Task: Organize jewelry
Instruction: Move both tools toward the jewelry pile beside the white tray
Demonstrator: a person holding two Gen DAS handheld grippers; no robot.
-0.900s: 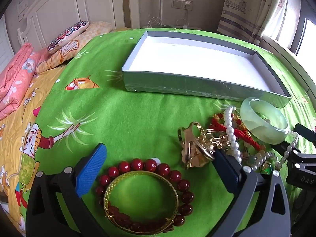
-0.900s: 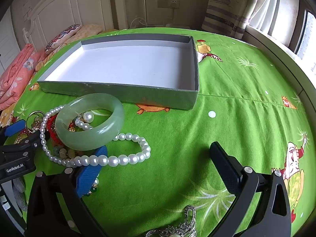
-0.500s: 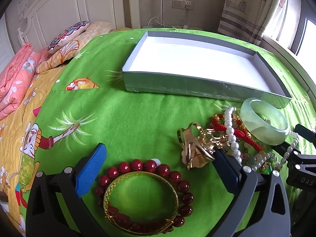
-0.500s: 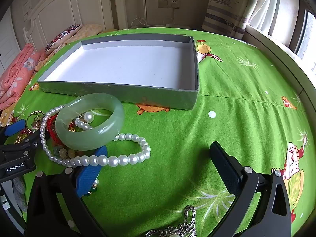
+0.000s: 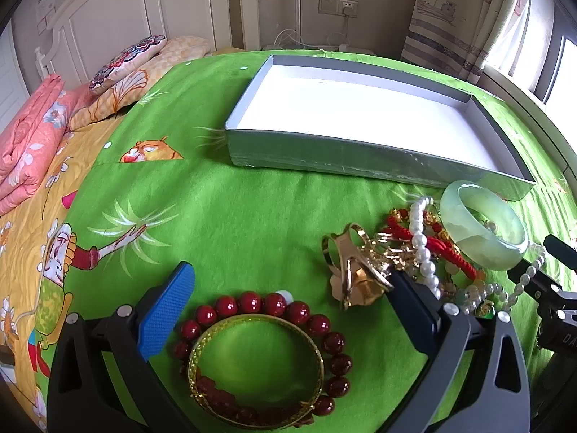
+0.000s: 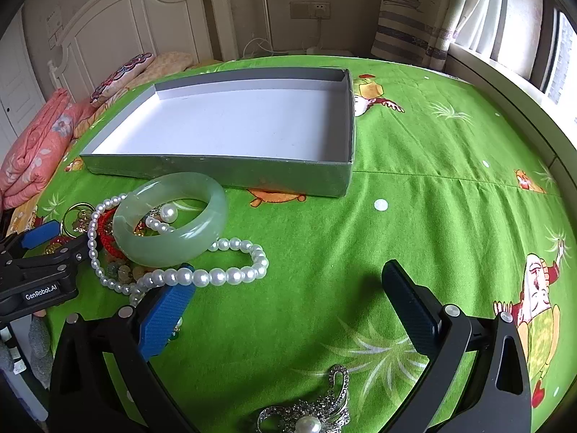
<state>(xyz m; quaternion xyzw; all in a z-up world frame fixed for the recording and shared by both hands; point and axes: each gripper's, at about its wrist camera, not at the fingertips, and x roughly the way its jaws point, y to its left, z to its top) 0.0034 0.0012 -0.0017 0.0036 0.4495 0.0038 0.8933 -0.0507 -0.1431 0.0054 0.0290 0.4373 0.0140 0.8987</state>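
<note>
I am holding my left tongs point(image 5: 288, 296) wide over the bed point(image 5: 234, 223), with the gold bangle point(image 5: 256, 368) and red beads point(image 5: 274, 303) lying between the fingers. A gold clip point(image 5: 355, 270) is touching the right finger. My right tongs point(image 6: 288, 288) are gaping too, gripping nothing; a brooch point(image 6: 306, 415) is lying just beneath, pearls point(image 6: 216, 274) at the left fingertip, the jade bangle point(image 6: 169, 220) beyond. Farthest ahead, the tray point(image 6: 216, 173) is sitting bare.

My right tool point(image 6: 288, 292) has bare green bedspread point(image 6: 432, 216) ahead to the grey box point(image 6: 216, 173). The jade bangle point(image 6: 169, 220) and pearl strand point(image 6: 202, 276) crowd its left; a silver brooch point(image 6: 306, 415) lies beneath.
</note>
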